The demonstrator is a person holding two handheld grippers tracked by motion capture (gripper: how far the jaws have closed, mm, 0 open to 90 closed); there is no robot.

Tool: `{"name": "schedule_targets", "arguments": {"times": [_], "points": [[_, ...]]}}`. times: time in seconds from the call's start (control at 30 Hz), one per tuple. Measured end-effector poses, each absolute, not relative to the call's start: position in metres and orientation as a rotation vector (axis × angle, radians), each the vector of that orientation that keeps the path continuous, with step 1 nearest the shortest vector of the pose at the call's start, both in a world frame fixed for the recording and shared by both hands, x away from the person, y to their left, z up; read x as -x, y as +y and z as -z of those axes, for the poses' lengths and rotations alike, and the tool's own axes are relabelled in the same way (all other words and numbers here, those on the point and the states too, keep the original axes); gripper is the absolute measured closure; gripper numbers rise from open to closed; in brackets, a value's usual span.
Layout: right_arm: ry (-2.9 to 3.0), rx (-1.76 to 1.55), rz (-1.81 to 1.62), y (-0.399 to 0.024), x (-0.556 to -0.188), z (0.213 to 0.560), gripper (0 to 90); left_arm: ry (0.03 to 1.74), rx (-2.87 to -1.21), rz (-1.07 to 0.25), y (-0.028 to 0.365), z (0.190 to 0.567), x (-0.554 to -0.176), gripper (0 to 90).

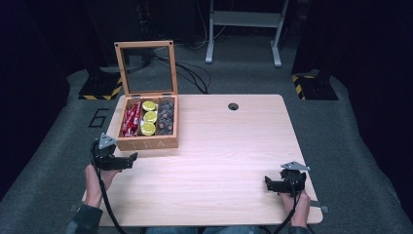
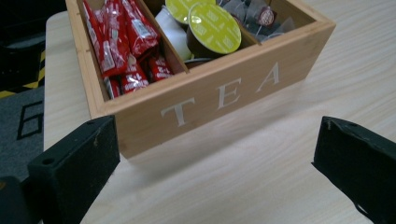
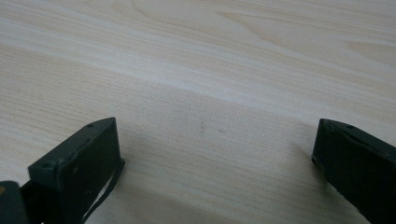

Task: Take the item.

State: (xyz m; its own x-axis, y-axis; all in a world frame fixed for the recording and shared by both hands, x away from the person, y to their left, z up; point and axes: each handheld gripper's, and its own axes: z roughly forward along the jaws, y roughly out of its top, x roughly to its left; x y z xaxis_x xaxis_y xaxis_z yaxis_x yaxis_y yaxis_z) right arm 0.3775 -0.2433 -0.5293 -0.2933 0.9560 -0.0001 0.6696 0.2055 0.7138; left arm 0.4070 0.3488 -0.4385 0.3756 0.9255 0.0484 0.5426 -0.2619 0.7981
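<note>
Forearms and hands are coming in at the bottom of the high view, the left gripper (image 1: 127, 161) sitting at lower left with its jaws spread and holding nothing, just beside the front left corner of the tea box (image 1: 147, 124), while the right gripper (image 1: 269, 184) is resting at lower right, well apart from the box, jaws likewise released. The box is standing at the upper left of the table (image 1: 229, 161) with its glass lid (image 1: 146, 68) propped upright. In the left gripper view, two black jaws are rising wide apart at the bottom corners, and the box front (image 2: 219, 100) is filling the upper middle; red sachets (image 2: 122, 42) are lying in the left compartment, yellow-lidded capsules (image 2: 214, 28) in the middle one. In the right gripper view, open jaws are framing bare wood. Judging from this, the work is only starting: the left gripper is approaching the box, and the next move calls for lifting over the front wall and lowering onto one item.
</note>
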Motion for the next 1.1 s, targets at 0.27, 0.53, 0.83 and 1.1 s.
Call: {"name": "schedule_targets", "arguments": {"times": [0.27,0.53,0.83,1.1], "points": [[2.039,-1.509,-0.856,-0.243,-0.378,0.529,0.3,1.252,-1.912,-0.686,0.343,0.428,-0.421,1.3],[2.040,-1.509,-0.857,-0.243,-0.378,0.529,0.5,1.249,-1.909,-0.690,0.339,0.424,-0.437,2.1],[2.040,-1.509,-0.858,-0.243,-0.378,0.529,0.5,1.241,-1.920,-0.709,0.329,0.416,-0.460,3.6],[2.039,-1.503,-0.859,-0.244,-0.378,0.529,0.8,1.239,-1.930,-0.704,0.325,0.414,-0.479,9.7]]}}
